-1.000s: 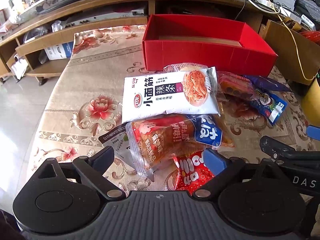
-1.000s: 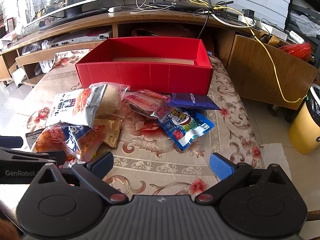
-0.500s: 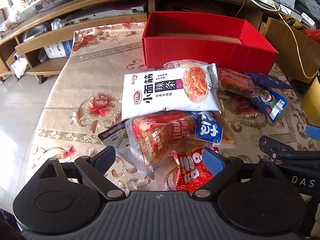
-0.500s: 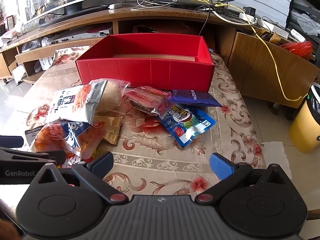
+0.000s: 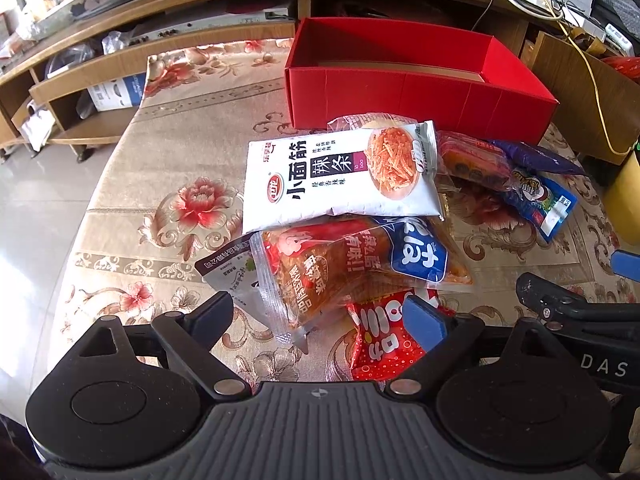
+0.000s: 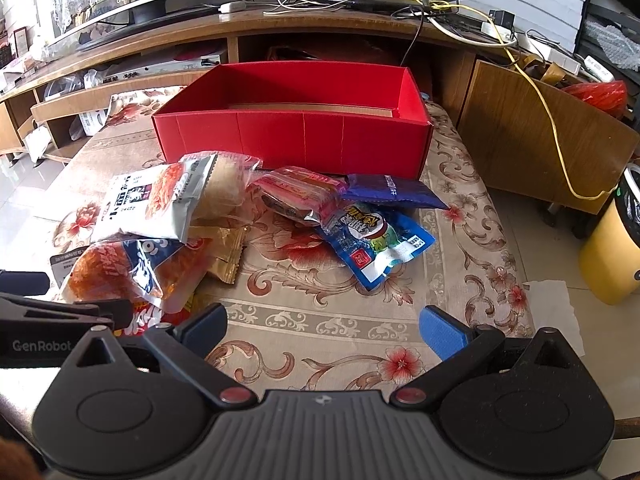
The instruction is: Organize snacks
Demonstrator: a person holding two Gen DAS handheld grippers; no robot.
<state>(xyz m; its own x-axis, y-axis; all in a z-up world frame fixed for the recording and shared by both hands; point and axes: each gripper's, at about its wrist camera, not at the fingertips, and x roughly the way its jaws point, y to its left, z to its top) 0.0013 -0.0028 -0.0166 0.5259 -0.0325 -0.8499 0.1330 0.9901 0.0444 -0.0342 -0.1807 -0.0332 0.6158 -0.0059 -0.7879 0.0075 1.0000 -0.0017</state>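
The snacks [image 5: 344, 176] lie heaped on the desk [image 5: 160, 160] before the empty red box [image 5: 400, 92]; none is packed yet. The left gripper [image 5: 320, 316], apart but closing, brackets the orange packet [image 5: 340, 268] without pressing it. The right gripper [image 6: 324, 324] hangs apart over bare cloth. Next, probably: pinch the packet and carry it into the box.

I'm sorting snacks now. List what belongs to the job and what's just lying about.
For the job:
red box
white noodle-snack bag
orange snack pack
red packet
blue packet
dark purple packet

Lying about:
yellow bin
cables
paper on floor
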